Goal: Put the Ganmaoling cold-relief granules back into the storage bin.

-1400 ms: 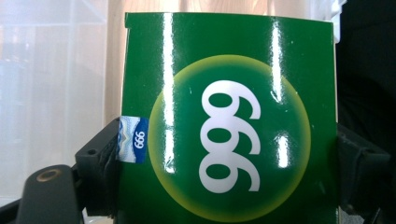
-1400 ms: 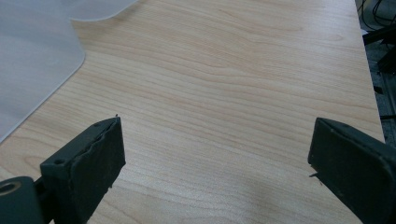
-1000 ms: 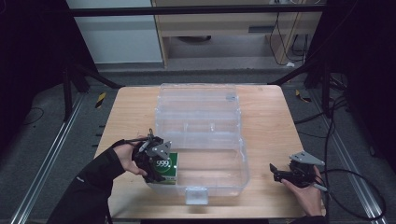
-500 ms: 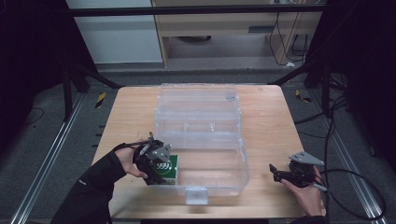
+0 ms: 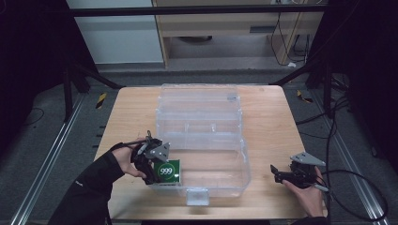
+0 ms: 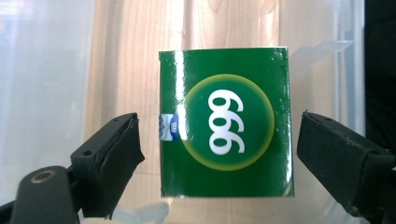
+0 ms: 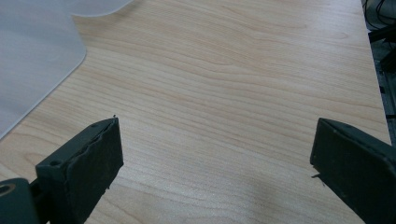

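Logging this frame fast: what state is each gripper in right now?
Left gripper: open, fingers apart on either side of the green box, not gripping it.
Right gripper: open, holding nothing, over bare table.

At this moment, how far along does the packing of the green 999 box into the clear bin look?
Done: the green 999 box lies at the near-left corner inside the clear plastic bin, whose lid is open. In hand: the left gripper sits over the box with its jaws apart on either side, not clamping it. Left: nothing else is visibly inside; the right gripper rests open on the wooden table.
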A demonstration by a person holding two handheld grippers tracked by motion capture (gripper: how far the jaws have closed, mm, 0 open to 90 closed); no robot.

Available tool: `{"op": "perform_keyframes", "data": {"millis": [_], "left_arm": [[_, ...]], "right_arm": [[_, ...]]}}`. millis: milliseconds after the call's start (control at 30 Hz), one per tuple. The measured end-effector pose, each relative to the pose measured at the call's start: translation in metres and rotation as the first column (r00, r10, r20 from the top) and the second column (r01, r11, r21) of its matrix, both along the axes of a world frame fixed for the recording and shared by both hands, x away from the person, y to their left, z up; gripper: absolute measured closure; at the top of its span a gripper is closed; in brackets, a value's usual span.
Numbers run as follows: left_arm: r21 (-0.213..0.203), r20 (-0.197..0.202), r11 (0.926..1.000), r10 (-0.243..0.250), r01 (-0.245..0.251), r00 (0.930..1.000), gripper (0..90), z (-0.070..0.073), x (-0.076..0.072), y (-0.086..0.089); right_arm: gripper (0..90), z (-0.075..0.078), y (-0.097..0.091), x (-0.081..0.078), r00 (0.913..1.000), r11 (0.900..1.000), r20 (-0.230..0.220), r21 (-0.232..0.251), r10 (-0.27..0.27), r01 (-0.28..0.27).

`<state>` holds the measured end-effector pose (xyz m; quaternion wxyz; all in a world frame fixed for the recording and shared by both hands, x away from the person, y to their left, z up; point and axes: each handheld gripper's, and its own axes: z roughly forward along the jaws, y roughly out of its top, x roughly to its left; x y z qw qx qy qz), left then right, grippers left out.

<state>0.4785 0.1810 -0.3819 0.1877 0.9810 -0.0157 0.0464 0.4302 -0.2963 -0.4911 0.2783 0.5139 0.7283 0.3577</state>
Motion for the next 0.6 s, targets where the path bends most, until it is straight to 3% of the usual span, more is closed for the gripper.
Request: {"op": "perform_keyframes", "data": {"millis": [233, 333, 467, 500, 567, 600], "left_arm": [[-0.083, 0.041, 0.9946, 0.066, -0.063, 0.9970, 15.8, 0.023, -0.003, 0.025], [-0.101, 0.042, 0.9912, 0.090, -0.086, 0.9950, 16.5, 0.026, -0.005, 0.034], [-0.129, 0.049, 0.9818, 0.147, -0.140, 0.9879, 17.6, 0.029, -0.008, 0.056], [-0.144, 0.048, 0.9748, 0.178, -0.170, 0.9828, 17.8, 0.027, -0.009, 0.068], [-0.152, 0.046, 0.9716, 0.190, -0.181, 0.9807, 18.2, 0.025, -0.010, 0.073], [-0.161, 0.041, 0.9661, 0.211, -0.202, 0.9767, 18.4, 0.022, -0.011, 0.080]], "right_arm": [[3.0, 0.001, -0.001, -0.001, 1.0000, 0.9999, 0.000, 0.010, -0.009, 0.009], [3.1, 0.001, -0.002, -0.001, 0.9999, 0.9999, 0.004, 0.005, -0.009, 0.009], [3.1, 0.001, -0.002, -0.002, 0.9999, 0.9999, 0.003, 0.008, -0.012, 0.011], [3.1, 0.001, -0.002, -0.002, 0.9999, 0.9999, 0.002, 0.008, -0.013, 0.013], [3.1, 0.001, -0.002, -0.002, 0.9999, 0.9999, 0.003, 0.006, -0.013, 0.013], [3.1, 0.001, -0.002, -0.002, 0.9999, 0.9999, 0.003, 0.007, -0.013, 0.013]]}}
